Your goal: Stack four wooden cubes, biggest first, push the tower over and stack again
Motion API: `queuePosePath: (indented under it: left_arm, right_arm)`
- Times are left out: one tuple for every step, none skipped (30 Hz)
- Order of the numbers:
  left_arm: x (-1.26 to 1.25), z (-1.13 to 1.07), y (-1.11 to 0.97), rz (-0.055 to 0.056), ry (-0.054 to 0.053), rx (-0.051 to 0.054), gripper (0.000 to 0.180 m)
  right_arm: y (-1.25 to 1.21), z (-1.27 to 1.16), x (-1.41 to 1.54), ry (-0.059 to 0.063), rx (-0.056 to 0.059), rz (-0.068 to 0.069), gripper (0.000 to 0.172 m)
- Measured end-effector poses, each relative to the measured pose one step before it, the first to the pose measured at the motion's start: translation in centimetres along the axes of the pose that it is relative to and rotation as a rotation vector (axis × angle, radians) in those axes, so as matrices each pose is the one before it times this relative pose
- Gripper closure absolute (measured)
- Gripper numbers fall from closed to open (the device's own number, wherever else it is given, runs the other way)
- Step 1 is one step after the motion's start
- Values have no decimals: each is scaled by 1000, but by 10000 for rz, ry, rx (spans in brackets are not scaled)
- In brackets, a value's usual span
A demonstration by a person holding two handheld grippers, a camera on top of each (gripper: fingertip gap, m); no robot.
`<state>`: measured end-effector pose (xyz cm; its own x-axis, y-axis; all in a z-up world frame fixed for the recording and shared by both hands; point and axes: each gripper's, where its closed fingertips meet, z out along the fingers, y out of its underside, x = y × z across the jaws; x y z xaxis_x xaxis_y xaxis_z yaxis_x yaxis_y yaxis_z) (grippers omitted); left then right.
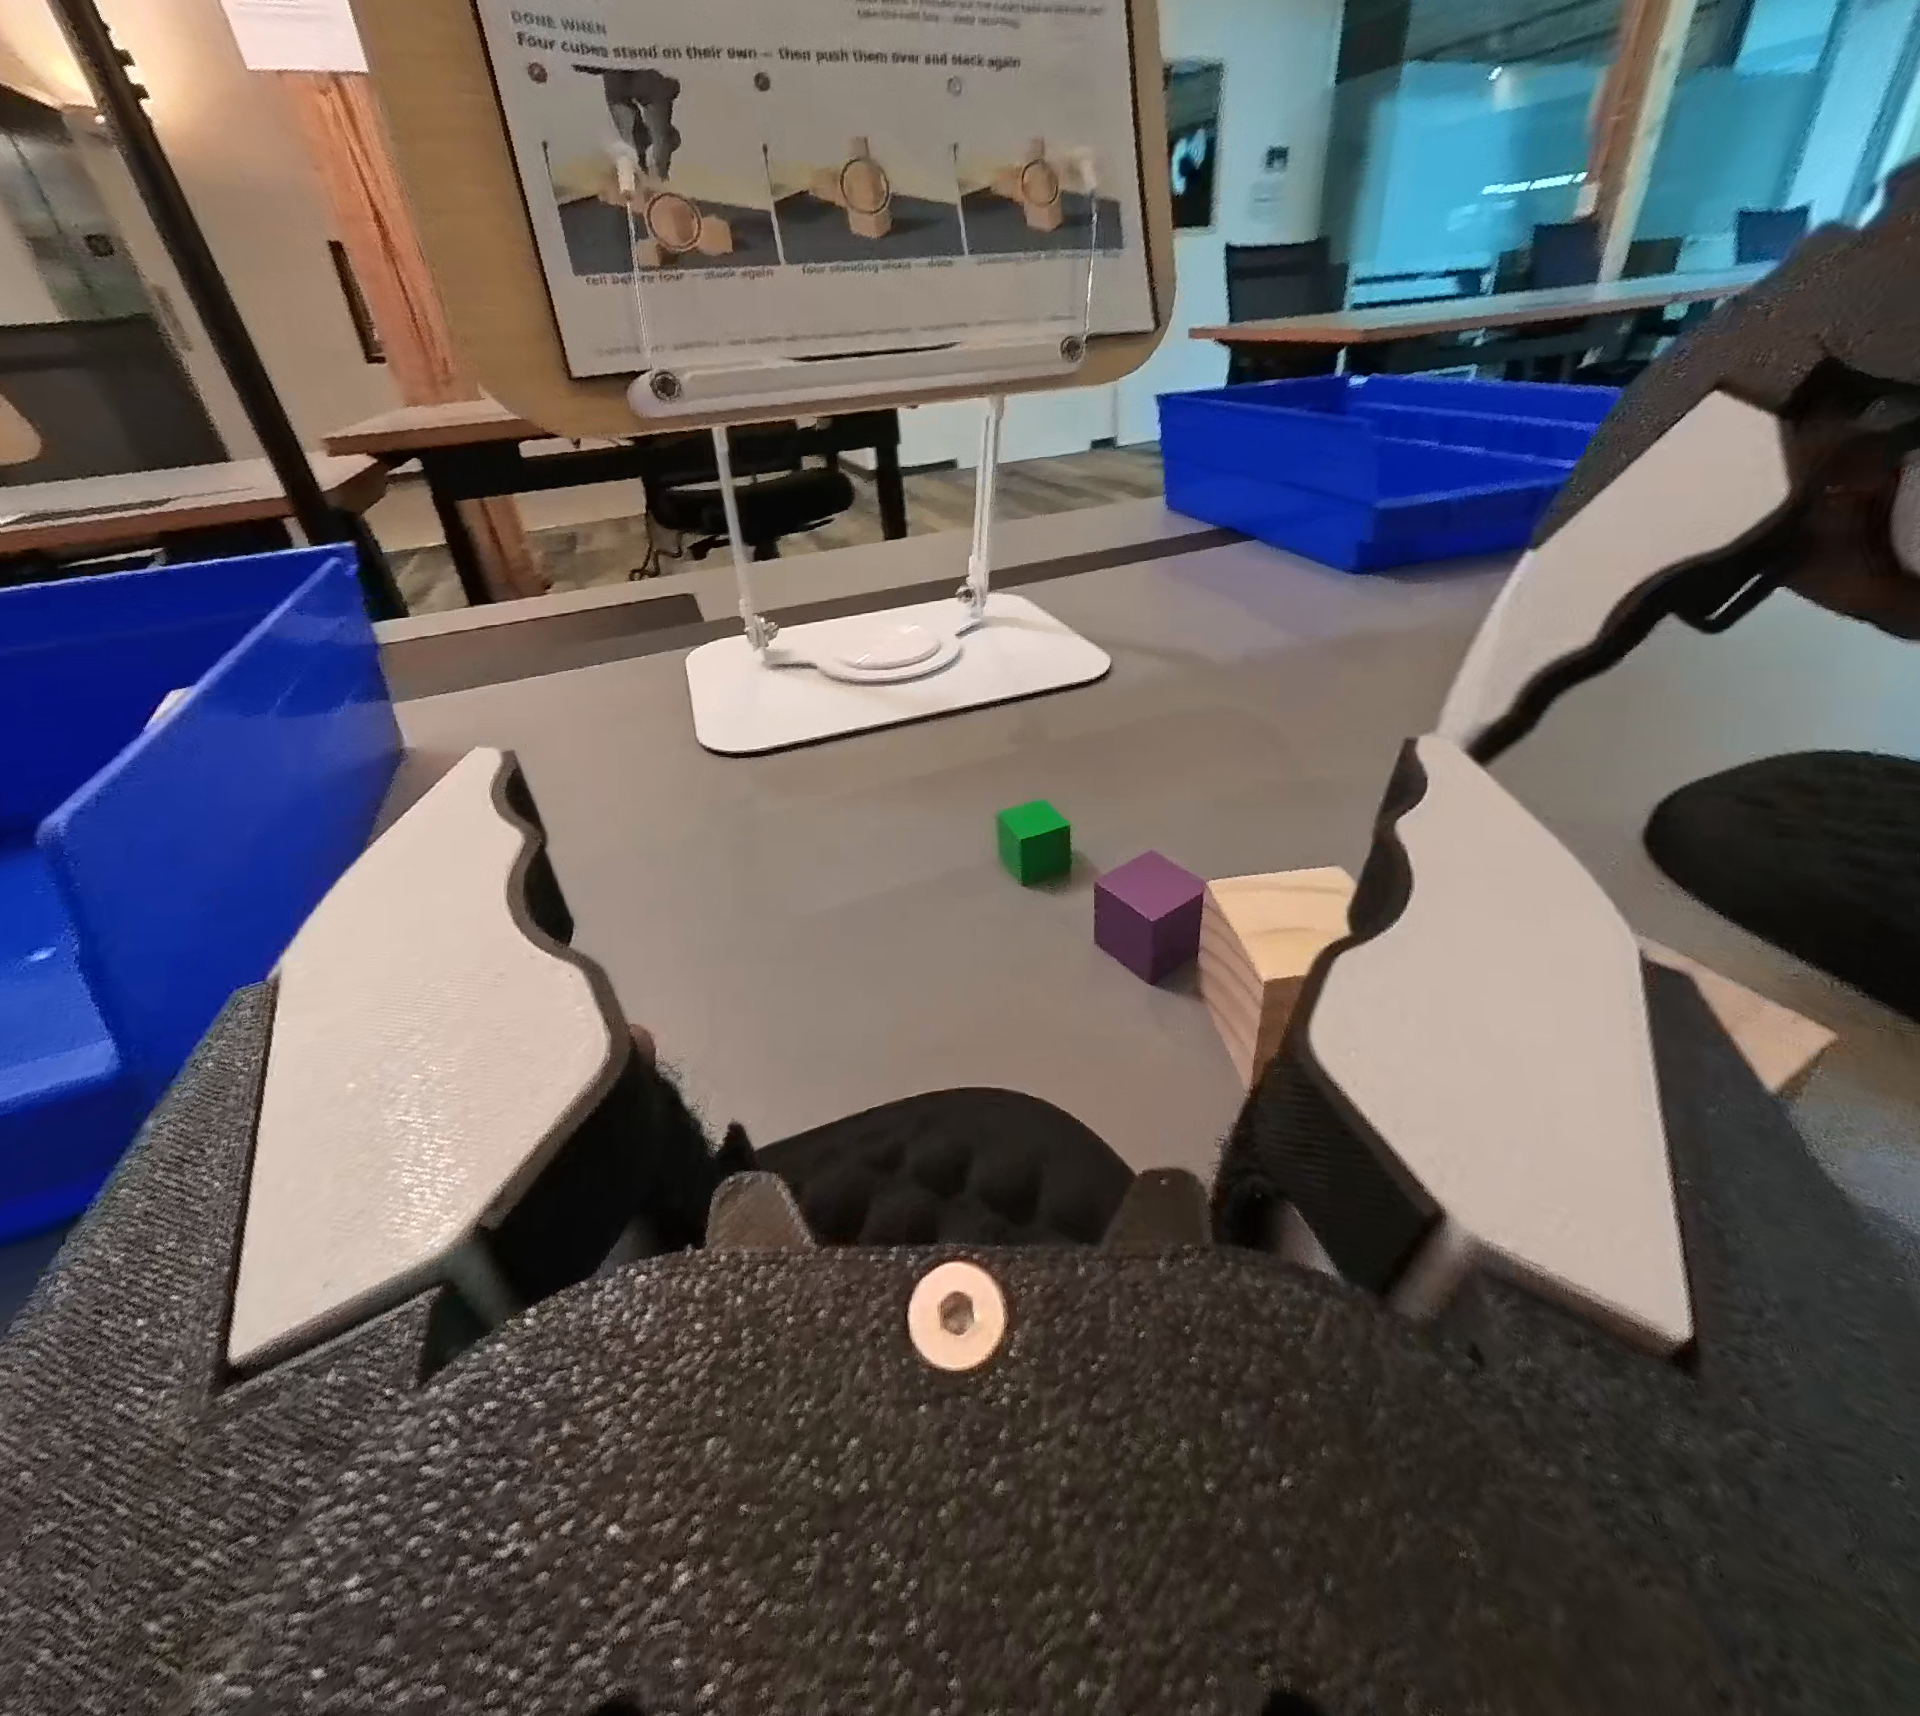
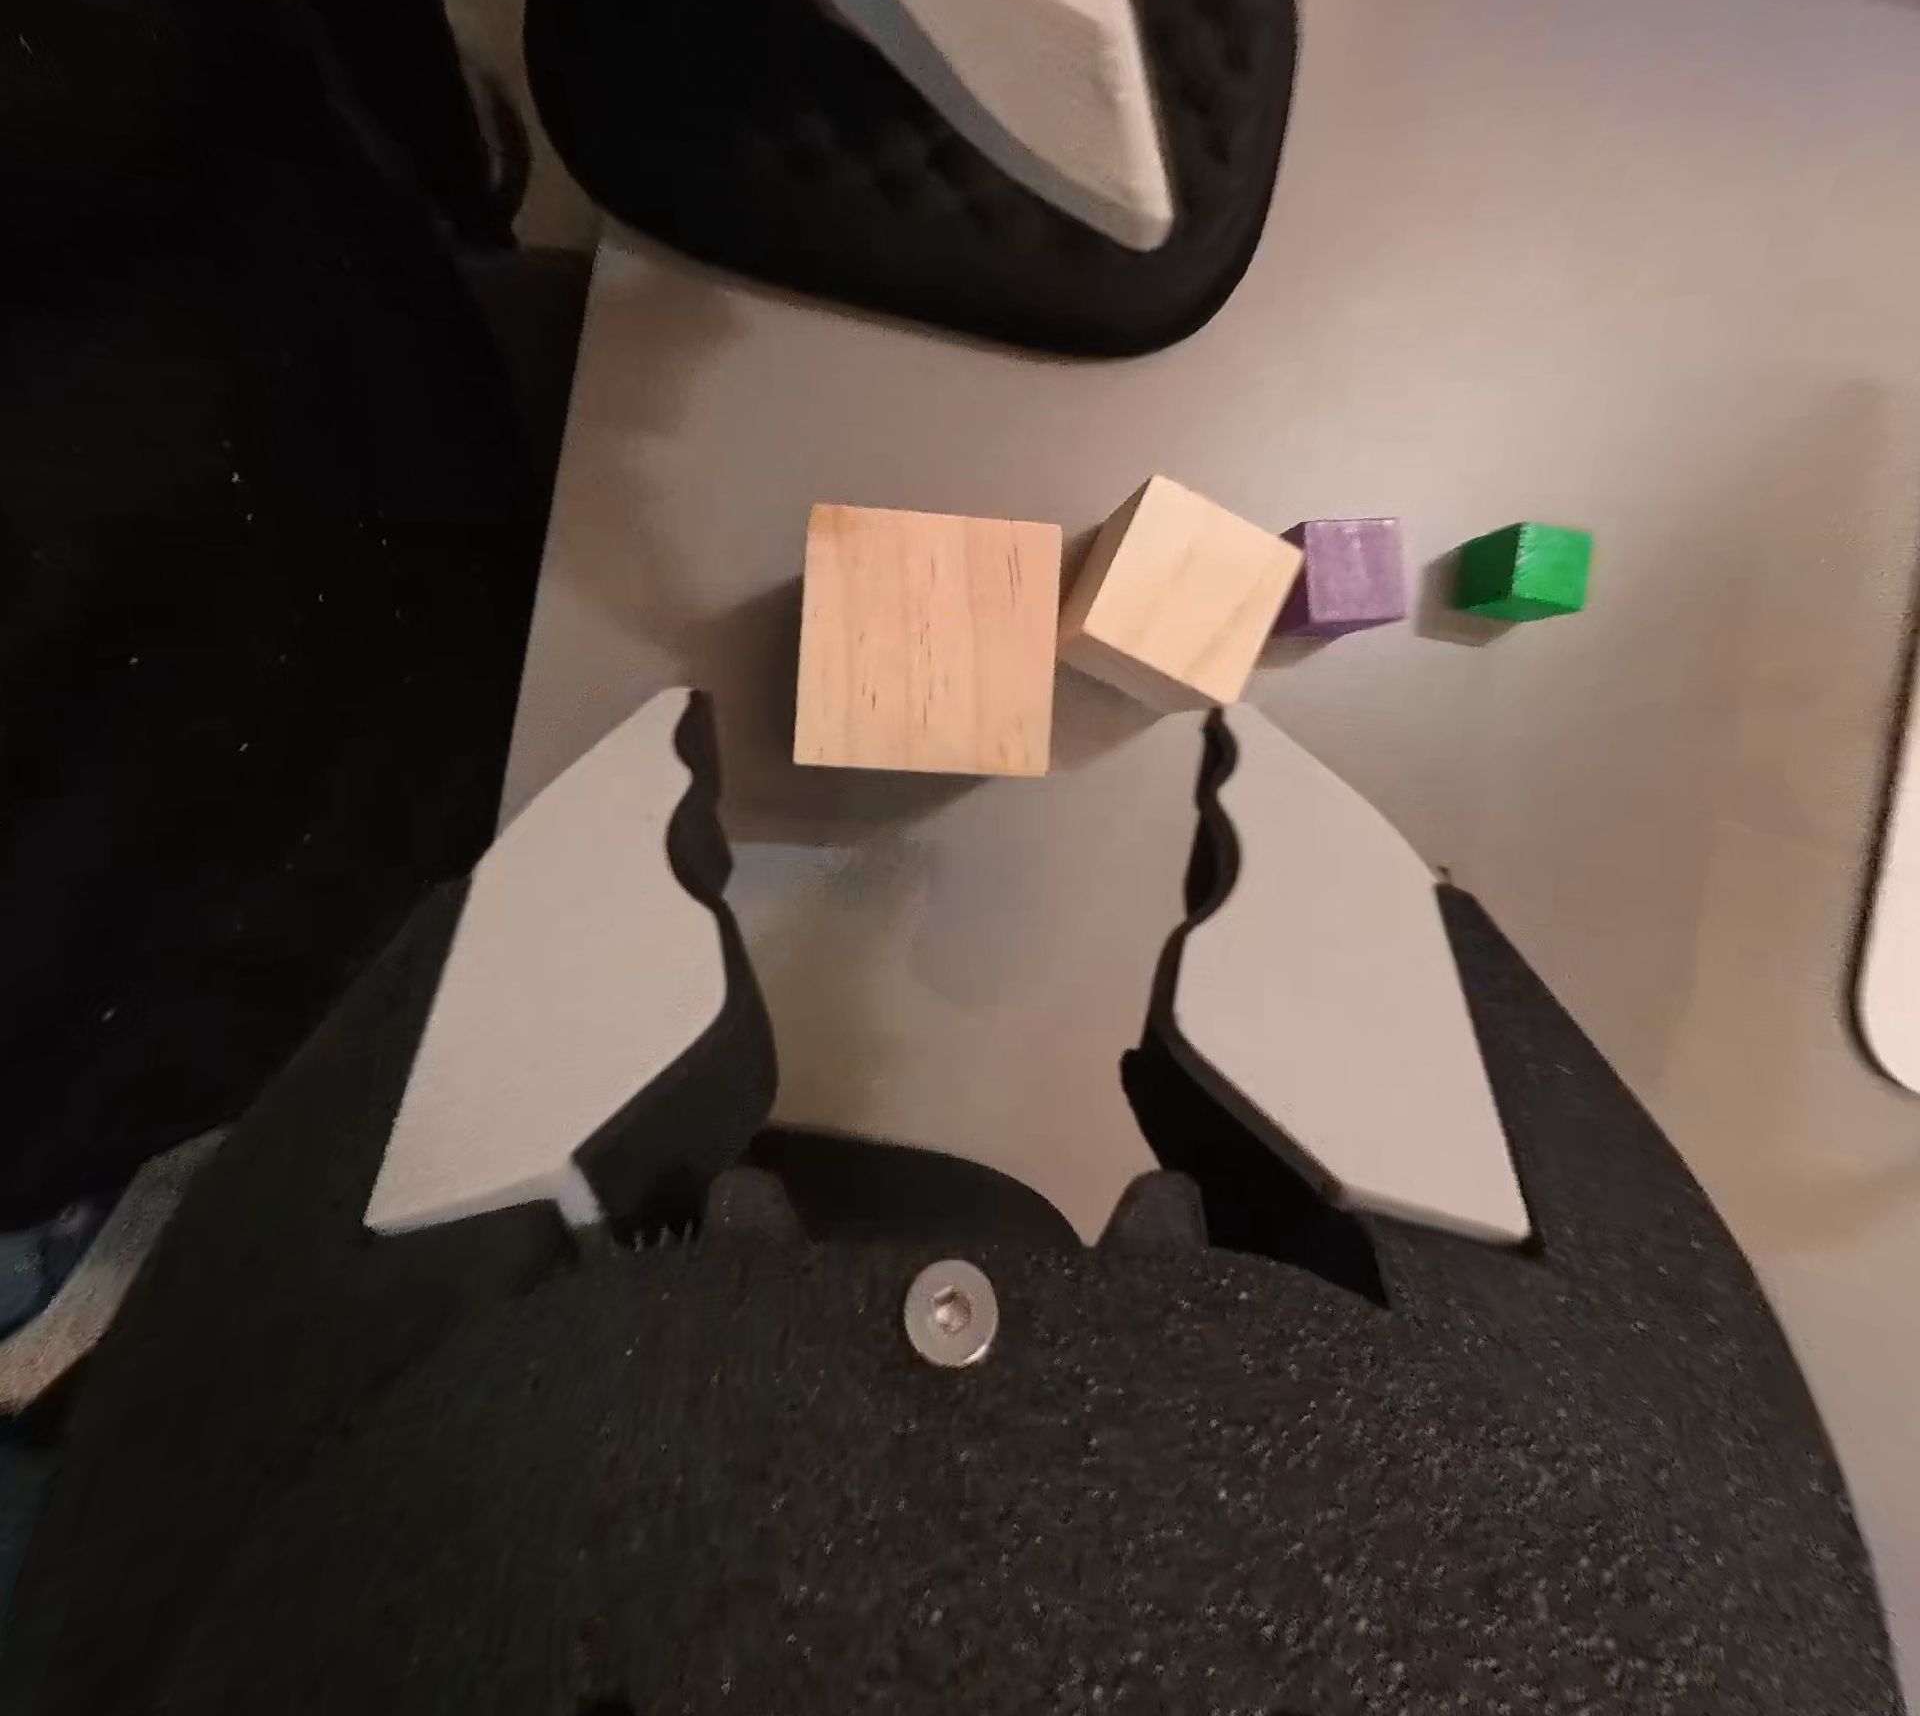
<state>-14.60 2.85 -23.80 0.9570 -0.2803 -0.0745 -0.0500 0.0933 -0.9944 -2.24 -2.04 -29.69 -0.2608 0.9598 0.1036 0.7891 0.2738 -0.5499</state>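
Setting: a grey table top (image 1: pixel 852 939) with four cubes in a row, seen from two hand-held grippers.

Left gripper (image 1: pixel 956 835): its two grey fingers are spread wide with nothing between them but bare table; it hovers low, facing a white stand.

Right gripper (image 2: pixel 951 721): its fingers are parted and grip nothing; it looks straight down, tips just short of the large cube, which lies ahead of the gap and touches neither pad.

Large wooden cube (image 2: pixel 925 640): the biggest, at the near end of the row, close to the table edge.

Pale wooden cube (image 2: pixel 1179 591): smaller, turned at an angle, one corner against the large cube and another against the purple one; the right gripper's right fingertip sits just beside it.

Purple cube (image 2: pixel 1345 573): smaller again, next in line.

Green cube (image 2: pixel 1522 580): smallest, a little apart at the far end.

White stand (image 1: pixel 899 669): a flat base beyond the cubes, holding up a printed instruction sheet (image 1: pixel 810 87).

Blue bins: one (image 1: pixel 197 793) at the left, another (image 1: pixel 1361 471) far right.
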Motion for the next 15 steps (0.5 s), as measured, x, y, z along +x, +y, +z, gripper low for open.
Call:
queuePosePath:
  left_arm:
    - [92,121,160,129,-26,-124,34]
    - [159,89,123,115,52,-92,34]
    - [66,53,74,61,9,-53,34]
    - [15,6,-1,9,2,0,34]
    - [35,5,19,-22,47,-3,34]
    - [12,21,39,-44,49,-22,34]
    - [-47,9,19,-69,11,-13,34]
    - [2,6,10,-59,45,-8,35]
    - [-31,-1,13,-48,23,-4,35]
    - [-21,-10,-3,-47,18,7,35]
    - [-6,-19,-10,-53,32,12,35]
    - [-54,-24,-24,-58,-2,22,35]
    - [-35,-28,-37,-52,13,31,35]
    - [-21,-34,-45,-50,22,36,35]
    - [-9,-32,-33,-35,18,26,35]
  right_arm:
    - [68,327,-181,-333,-400,20,91]
    - [4,317,-45,-229,-358,105,96]
    - [40,304,-48,-216,-372,116,98]
    - [41,300,-88,-192,-362,110,99]
    - [51,281,-55,-123,-344,116,99]
    - [66,282,-51,-87,-348,126,98]
    - [86,277,-143,-109,-341,126,96]
    - [35,269,-103,-46,-296,143,95]
    - [-16,261,-151,-39,-241,114,94]
    - [-98,248,-146,-6,-153,84,95]
    - [-117,240,-74,60,-98,62,96]
    - [68,240,-48,79,-178,24,99]
    - [196,267,63,143,-242,6,100]
    - [189,275,179,182,-207,20,102]
    - [110,281,193,155,-133,28,107]
